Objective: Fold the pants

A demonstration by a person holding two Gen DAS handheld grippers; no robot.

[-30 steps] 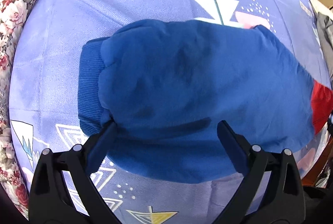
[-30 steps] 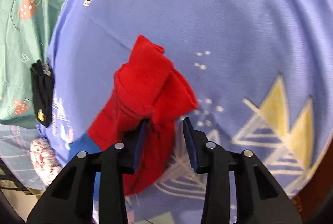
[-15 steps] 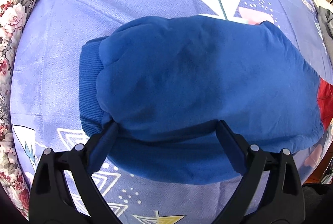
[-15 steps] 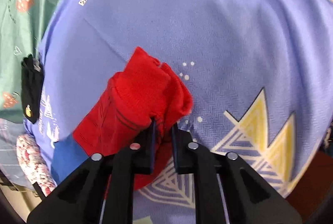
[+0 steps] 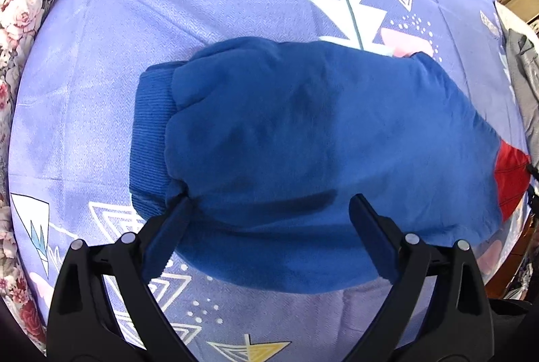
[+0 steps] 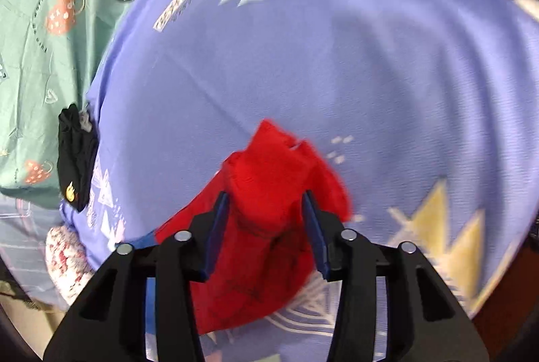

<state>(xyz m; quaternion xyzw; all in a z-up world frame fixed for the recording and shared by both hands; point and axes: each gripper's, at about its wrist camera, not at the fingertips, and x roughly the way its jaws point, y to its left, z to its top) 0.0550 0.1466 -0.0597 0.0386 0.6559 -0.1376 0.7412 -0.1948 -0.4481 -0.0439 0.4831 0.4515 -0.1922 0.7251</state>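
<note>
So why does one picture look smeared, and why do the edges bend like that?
Right wrist view: motion blur smears the red pant leg and the purple sheet's print. Left wrist view: sharp; the blue pants show crisp ribbing. Both views: fisheye lenses bulge the middle and leave dark corners.

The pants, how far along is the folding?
Looks done: the blue part of the pants lies in a compact bundle on the purple sheet. In hand: the right gripper is open around the bunched red end; the left gripper is open over the bundle. Left: folding the red end over.
</note>
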